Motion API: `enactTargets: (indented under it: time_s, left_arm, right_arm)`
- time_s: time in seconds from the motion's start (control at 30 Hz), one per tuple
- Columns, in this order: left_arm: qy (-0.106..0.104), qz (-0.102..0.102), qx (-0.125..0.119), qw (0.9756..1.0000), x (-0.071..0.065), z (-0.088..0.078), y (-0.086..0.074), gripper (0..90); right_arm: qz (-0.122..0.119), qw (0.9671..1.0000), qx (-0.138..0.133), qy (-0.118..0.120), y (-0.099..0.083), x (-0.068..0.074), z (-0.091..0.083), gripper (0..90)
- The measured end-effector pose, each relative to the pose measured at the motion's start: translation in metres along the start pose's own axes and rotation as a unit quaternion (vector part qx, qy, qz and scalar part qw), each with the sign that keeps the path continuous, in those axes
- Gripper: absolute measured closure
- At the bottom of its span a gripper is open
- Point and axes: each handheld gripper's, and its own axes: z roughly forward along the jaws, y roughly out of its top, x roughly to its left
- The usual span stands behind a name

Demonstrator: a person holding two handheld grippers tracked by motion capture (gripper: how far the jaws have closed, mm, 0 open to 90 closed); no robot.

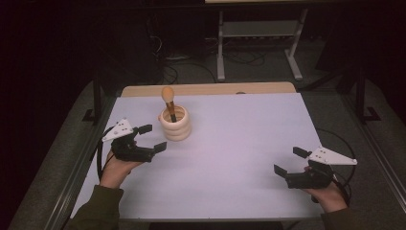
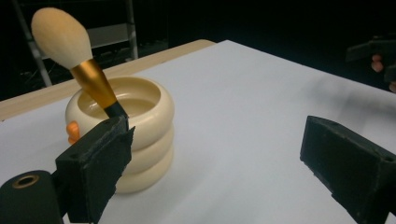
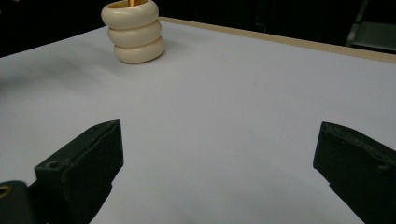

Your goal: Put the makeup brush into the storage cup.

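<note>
Brush (image 1: 168, 99) stands tilted in cream ringed holder (image 1: 175, 124), upper left of centre in the high view, bristle head up, gold ferrule above the rim. Holder rests on white tabletop (image 1: 230, 143). Left gripper (image 1: 152, 138) sits just left of the holder, jaws wide apart, nothing between them. Right gripper (image 1: 289, 161) at lower right, well apart from the holder, jaws likewise spread and empty.
</note>
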Motion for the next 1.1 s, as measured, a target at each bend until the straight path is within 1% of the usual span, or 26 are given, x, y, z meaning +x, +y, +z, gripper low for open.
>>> enactTargets:
  time_s: [0.17, 0.27, 0.37, 0.43, 0.47, 0.57, 0.67, 0.8, 0.83, 0.9, 0.97, 1.0, 1.1]
  left_arm:
    - [-0.002, -0.003, -0.004, 1.0000, -0.004, -0.010, -0.007, 8.7]
    - [-0.004, -0.002, -0.002, 1.0000, -0.006, -0.016, -0.013, 8.7]
    - [-0.006, -0.008, -0.003, 0.9999, -0.007, -0.020, -0.019, 8.7]
    - [-0.007, -0.011, -0.002, 0.9999, -0.008, -0.022, -0.023, 8.7]
    - [-0.007, -0.011, -0.002, 0.9999, -0.008, -0.022, -0.023, 8.7]
    - [-0.008, -0.009, 0.000, 0.9999, -0.009, -0.025, -0.031, 8.7]
    - [-0.010, -0.013, -0.003, 0.9999, -0.011, -0.027, -0.037, 8.7]
    - [-0.009, -0.009, 0.000, 0.9999, -0.013, -0.030, -0.042, 8.7]
    - [-0.008, -0.011, -0.001, 0.9999, -0.013, -0.030, -0.043, 8.7]
    - [-0.008, -0.005, 0.002, 1.0000, -0.014, -0.032, -0.046, 8.7]
    - [-0.008, -0.011, -0.001, 0.9999, -0.015, -0.032, -0.048, 8.7]
    - [-0.008, -0.006, 0.003, 0.9999, -0.015, -0.033, -0.049, 8.7]
    - [-0.007, -0.007, 0.005, 0.9999, -0.017, -0.034, -0.052, 8.7]
  right_arm:
    - [-0.002, 1.0000, 0.000, 0.000, 0.000, 0.000, 0.000, 0.8]
    - [-0.002, 1.0000, 0.000, 0.001, 0.000, 0.000, 0.000, 0.8]
    - [-0.002, 1.0000, -0.001, 0.001, 0.000, 0.000, 0.000, 0.8]
    - [-0.002, 1.0000, 0.000, 0.001, 0.000, 0.000, 0.000, 0.8]
    - [-0.001, 1.0000, 0.000, 0.002, 0.000, 0.001, 0.000, 0.8]
    - [-0.003, 1.0000, -0.001, 0.003, 0.000, 0.001, 0.000, 0.8]
    - [-0.003, 1.0000, -0.002, 0.004, 0.000, 0.001, 0.000, 0.8]
    - [-0.002, 1.0000, -0.004, 0.007, 0.000, 0.001, 0.000, 0.8]
    - [-0.003, 1.0000, -0.004, 0.007, 0.000, 0.001, 0.000, 0.8]
    - [-0.001, 1.0000, -0.005, 0.008, 0.000, 0.001, 0.000, 0.8]
    - [-0.002, 0.9999, -0.006, 0.009, 0.000, 0.001, 0.000, 0.8]
    - [-0.002, 0.9999, -0.006, 0.009, 0.000, 0.001, 0.000, 0.8]
    - [-0.004, 0.9999, -0.007, 0.011, 0.000, 0.001, 0.001, 0.8]
